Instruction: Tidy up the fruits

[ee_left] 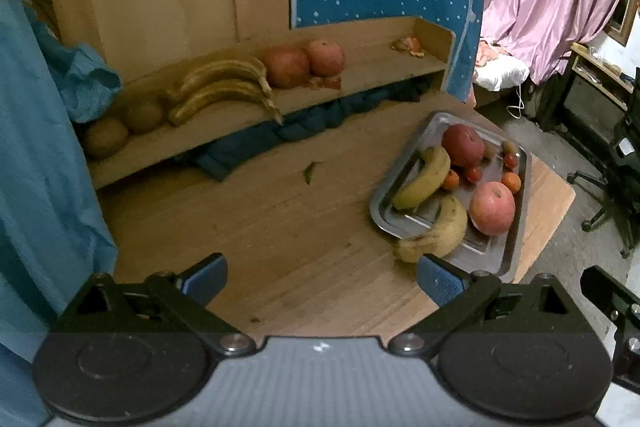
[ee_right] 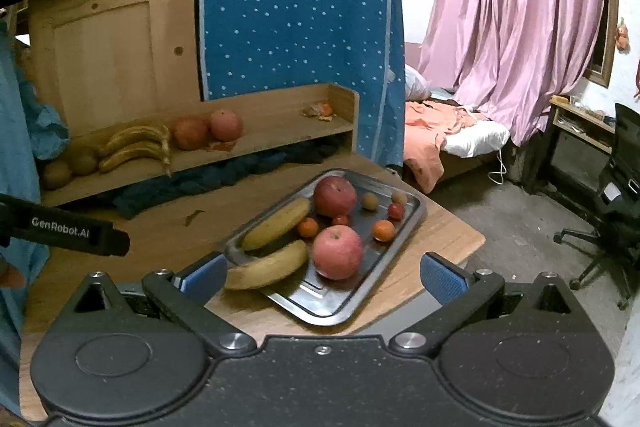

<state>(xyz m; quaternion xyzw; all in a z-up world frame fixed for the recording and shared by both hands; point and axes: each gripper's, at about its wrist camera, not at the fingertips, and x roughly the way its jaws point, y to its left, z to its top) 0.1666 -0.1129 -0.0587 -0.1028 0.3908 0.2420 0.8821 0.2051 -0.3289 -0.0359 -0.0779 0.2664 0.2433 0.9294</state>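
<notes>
**Both claws spread and empty; fruit split between tray and shelf**

Nearest: left gripper [ee_left: 320, 277] with its jaws spread wide, nothing between them, over bare desk [ee_left: 260, 235]. Right gripper [ee_right: 322, 277] likewise spread and empty, held just short of the metal tray [ee_right: 320, 307]; its left pad sits close to the tip of the near banana [ee_right: 268, 269], contact not resolvable.

Tray contents, near to far: near banana overhanging the tray's rim, near apple [ee_right: 337, 251], far banana [ee_right: 276, 223], far apple [ee_right: 334, 195], and several small red and orange fruits [ee_right: 383, 230] scattered toward the far corner; their kind is too small to tell.

Farther: wooden shelf [ee_right: 260, 157] at the back of the desk carries fruit grouped by kind: two brown round fruits [ee_right: 70, 167] at the left end, a pair of browned bananas [ee_right: 136, 147], then two apples [ee_right: 208, 129] side by side. Something orange and crumpled [ee_right: 320, 110] lies at the right end, possibly peel.

Judgement: the shelf grouping suggests sorting by kind, tray to shelf, is partway along, though this could equally be the intended split. If it continues, the near banana is the closest candidate for the right claw; it calls for a grip across its middle, lifting clear of the rim.

Hard to see: left view is blurred; dark cloth [ee_left: 312, 123] under the shelf hides what lies there; a small green scrap [ee_left: 311, 171] on the desk is unidentifiable.
</notes>
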